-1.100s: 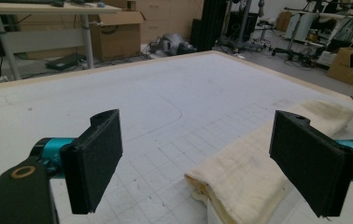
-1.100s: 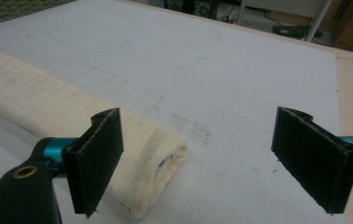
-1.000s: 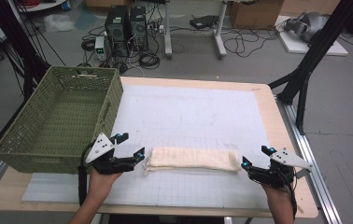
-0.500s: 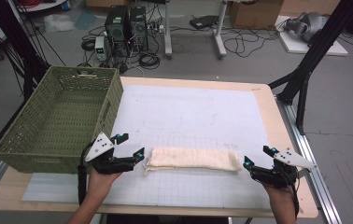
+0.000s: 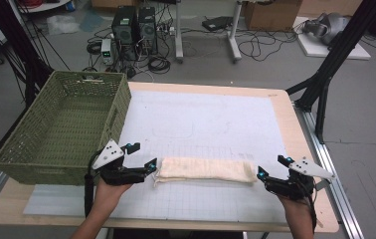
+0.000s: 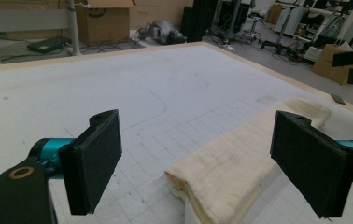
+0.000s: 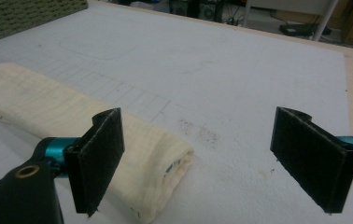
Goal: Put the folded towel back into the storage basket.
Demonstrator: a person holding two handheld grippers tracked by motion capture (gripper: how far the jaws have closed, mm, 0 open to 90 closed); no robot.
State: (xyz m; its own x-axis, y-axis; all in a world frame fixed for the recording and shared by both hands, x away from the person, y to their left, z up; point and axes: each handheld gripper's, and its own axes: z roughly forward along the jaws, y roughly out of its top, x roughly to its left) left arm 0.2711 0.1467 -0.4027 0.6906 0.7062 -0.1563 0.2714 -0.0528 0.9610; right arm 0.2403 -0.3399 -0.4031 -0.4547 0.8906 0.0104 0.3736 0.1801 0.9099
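A folded cream cloth (image 5: pixel 205 170) lies as a long strip across the near part of the white mat (image 5: pixel 201 119). My left gripper (image 5: pixel 144 155) is open at the cloth's left end, and in the left gripper view that end of the cloth (image 6: pixel 240 163) lies between the spread jaws of my left gripper (image 6: pixel 200 140), low and toward the right jaw. My right gripper (image 5: pixel 271 166) is open at the cloth's right end. In the right gripper view the rolled end of the cloth (image 7: pixel 72 116) sits by the left jaw of my right gripper (image 7: pixel 198 140). Neither holds anything.
A green woven basket (image 5: pixel 119 107) stands at the table's left, close behind my left hand. The wooden table edge (image 5: pixel 295 129) runs along the right. Computer cases, cables and black stand legs are on the floor beyond the table.
Both grippers have barely shifted and stay open at the cloth's ends. The cloth lies as before.
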